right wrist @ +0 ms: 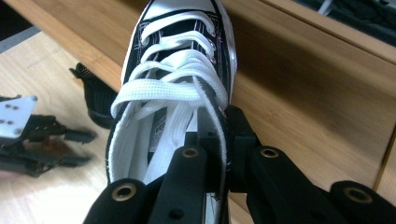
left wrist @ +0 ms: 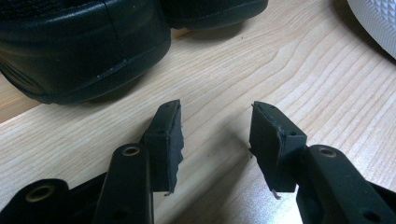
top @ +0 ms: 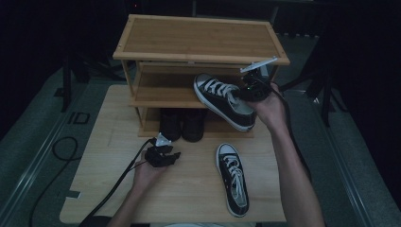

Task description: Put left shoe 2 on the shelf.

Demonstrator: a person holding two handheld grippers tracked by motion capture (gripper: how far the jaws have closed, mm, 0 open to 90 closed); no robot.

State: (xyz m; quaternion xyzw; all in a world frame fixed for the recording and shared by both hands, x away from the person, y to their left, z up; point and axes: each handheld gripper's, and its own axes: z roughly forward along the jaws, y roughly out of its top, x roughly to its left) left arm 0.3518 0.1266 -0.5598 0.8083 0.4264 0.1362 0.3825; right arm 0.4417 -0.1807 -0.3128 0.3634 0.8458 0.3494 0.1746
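Shelving a sneaker is the step in hand: it is held in the air by the right hand-held gripper, clamped on its collar wall, toe aimed at the middle shelf of the rack. In the right gripper view one jaw is seen inside the sneaker and one outside, pressed tight on the wall. The left hand-held gripper is rested low on the worktop, jaws apart with nothing between them, just short of the dark shoes on the bottom shelf. The second sneaker is left lying on the worktop, well apart from the first. Next, judged: the sneaker is to be levelled, slid onto the middle shelf under the top board, then released. Room beside it should be kept for the mate.
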